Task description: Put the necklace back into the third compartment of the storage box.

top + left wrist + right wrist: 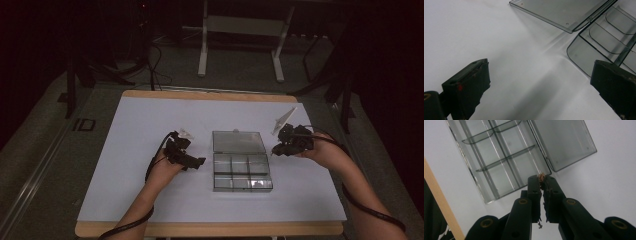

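Observation:
A clear plastic compartment box point(242, 173) lies open in the middle of the white table top point(125, 190), its lid point(237, 142) folded flat on the far side. My left gripper point(197, 162) rests just left of the box with its jaws wide apart and nothing between them; in the left gripper view its fingers point(466, 87) frame bare white surface, with a corner of the box point(584, 52) and the lid point(559, 12) ahead. My right gripper point(276, 149) hovers at the box's right side. Its jaws point(542, 178) are shut on a small brown piece point(541, 175) pinched at the tips, above the box point(499, 162).
The table's wooden edge point(210, 229) runs along the near side, and again as a wooden edge point(439, 202) left of the box in the right gripper view. A white stand's legs point(202, 50) and cables point(155, 65) are on the dark floor beyond the table.

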`<state>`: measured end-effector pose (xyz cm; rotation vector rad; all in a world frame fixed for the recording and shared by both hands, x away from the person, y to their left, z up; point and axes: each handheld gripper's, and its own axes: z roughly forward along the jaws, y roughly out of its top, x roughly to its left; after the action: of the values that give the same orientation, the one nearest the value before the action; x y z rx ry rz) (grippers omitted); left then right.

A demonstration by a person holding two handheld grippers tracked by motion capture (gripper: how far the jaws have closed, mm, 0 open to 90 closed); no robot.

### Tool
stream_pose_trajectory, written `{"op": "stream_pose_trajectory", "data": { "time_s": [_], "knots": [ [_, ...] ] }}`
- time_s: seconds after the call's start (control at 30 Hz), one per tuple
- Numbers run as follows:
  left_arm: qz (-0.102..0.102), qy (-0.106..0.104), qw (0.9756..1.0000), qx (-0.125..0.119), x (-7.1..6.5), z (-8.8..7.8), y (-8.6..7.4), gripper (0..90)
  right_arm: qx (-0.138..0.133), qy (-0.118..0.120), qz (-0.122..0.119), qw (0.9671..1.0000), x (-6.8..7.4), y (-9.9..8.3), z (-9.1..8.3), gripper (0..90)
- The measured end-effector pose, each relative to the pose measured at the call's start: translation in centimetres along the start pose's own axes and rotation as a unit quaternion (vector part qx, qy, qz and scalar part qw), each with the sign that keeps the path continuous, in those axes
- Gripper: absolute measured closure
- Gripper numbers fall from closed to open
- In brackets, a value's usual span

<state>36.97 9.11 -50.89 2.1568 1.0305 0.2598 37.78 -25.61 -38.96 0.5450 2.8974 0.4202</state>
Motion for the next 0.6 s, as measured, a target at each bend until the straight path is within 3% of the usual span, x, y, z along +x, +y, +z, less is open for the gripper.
{"op": "stream_pose_trajectory", "data": {
  "time_s": [0.23, 0.6],
  "knots": [
    [0.001, 0.001, 1.0000, -0.002, 0.0, -0.1, 0.0, 3.0, 0.006, 0.010, -0.009, 0.9999, 0.3, 1.1, 1.0, 84.1],
    [-0.004, -0.001, 1.0000, -0.001, 0.1, 0.1, -0.3, 3.0, 0.029, 0.027, -0.019, 0.9990, 1.1, 2.0, 4.2, 84.1]
  ]
}}
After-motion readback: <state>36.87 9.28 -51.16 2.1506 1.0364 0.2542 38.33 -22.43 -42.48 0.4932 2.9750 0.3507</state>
